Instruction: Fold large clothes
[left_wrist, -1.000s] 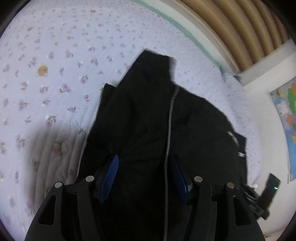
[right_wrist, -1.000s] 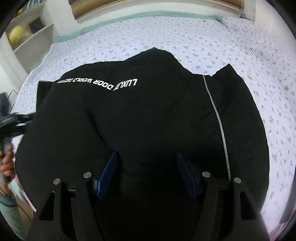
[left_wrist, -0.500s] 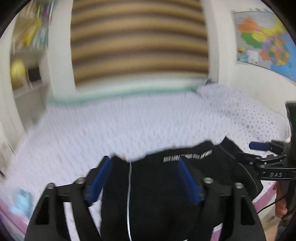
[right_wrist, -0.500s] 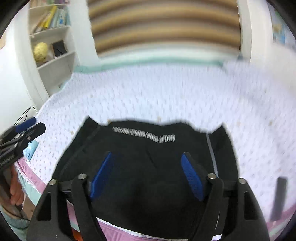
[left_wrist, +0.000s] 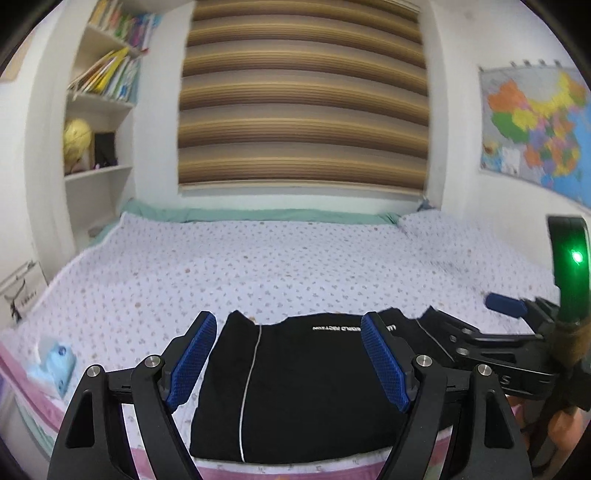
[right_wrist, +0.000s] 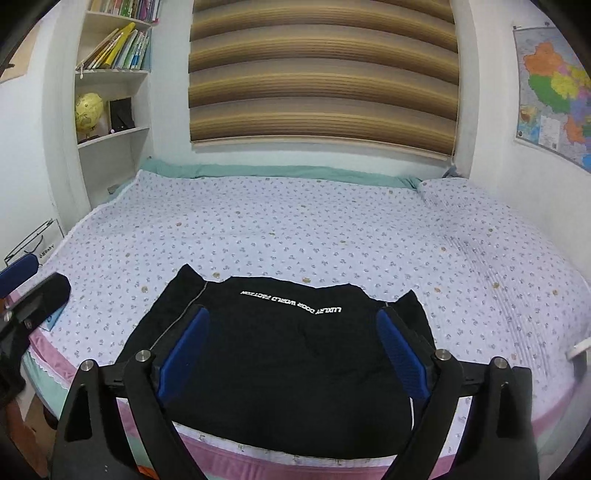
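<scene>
Nearest, the left gripper and the right gripper hang above the bed's front edge. Both have just been opening their jaws, which stand wide with nothing between them, probably to leave the fold undisturbed. Beyond them the black garment lies folded flat on the floral bedspread against that front edge, lettering up. Farther off, the bedspread is bare to its far edge.
</scene>
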